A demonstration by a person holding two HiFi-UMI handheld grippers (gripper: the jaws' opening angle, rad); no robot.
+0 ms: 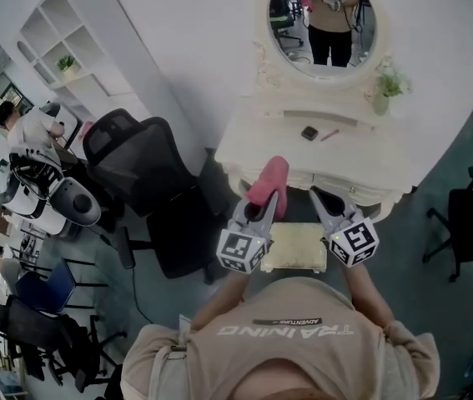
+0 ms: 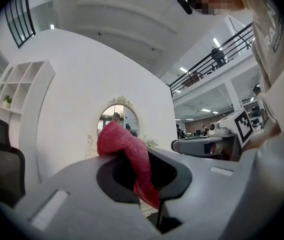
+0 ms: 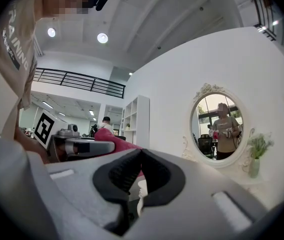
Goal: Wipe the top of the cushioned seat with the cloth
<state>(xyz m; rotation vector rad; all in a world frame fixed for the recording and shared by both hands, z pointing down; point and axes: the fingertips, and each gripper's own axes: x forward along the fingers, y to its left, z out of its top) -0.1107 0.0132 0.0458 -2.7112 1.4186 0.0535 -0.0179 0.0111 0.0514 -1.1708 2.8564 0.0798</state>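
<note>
Cream square cushioned seat [image 1: 295, 247]: top bare;
Left gripper [image 1: 263, 211]: jaws pinching pink-red terry cloth [image 1: 268, 178] near seat's far edge;
Right gripper [image 1: 319, 200]: jaws pressed together, empty

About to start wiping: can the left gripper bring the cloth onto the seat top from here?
Probably yes: the left gripper, shut on the cloth, hangs by the left edge of the cushioned seat, whose top looks bare.

The cushioned seat [image 1: 296, 247] top is lying unobstructed; table [image 1: 254, 144] is standing close ahead, black office chair [image 1: 136, 167] is crowding the left.
</note>
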